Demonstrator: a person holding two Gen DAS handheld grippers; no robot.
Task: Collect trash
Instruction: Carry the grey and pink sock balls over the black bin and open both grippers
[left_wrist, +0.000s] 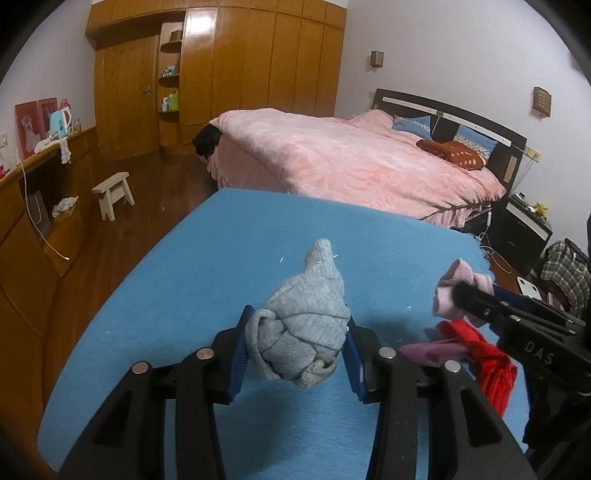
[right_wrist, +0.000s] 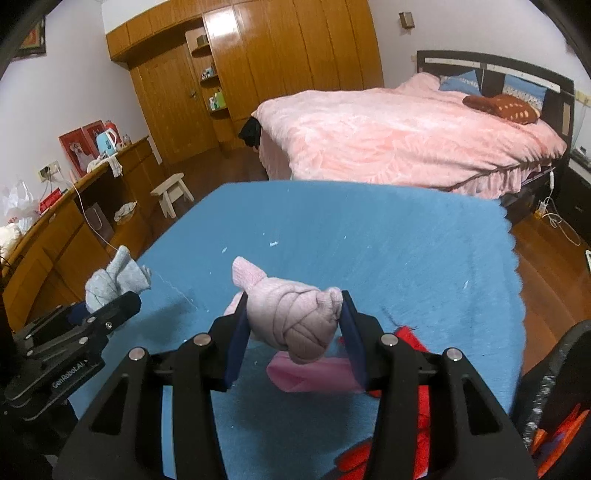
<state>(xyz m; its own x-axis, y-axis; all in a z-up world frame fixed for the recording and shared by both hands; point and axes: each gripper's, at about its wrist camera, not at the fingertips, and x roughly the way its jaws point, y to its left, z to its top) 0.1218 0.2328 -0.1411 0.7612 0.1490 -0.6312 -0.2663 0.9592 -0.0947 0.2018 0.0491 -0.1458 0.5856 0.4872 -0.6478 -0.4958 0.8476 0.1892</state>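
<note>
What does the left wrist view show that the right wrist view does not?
Only the left wrist view: a plaid garment at the far right. Only the right wrist view: a white plastic bag on the wooden counter. Both: the left gripper shut on the grey sock bundle, the right gripper shut on the pink sock bundle, the blue cloth, the pink bed.

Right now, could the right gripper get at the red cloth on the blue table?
Probably not yet: the right gripper is shut on a pink sock bundle, so its jaws are full. The red cloth lies just beneath it, otherwise uncovered.
</note>
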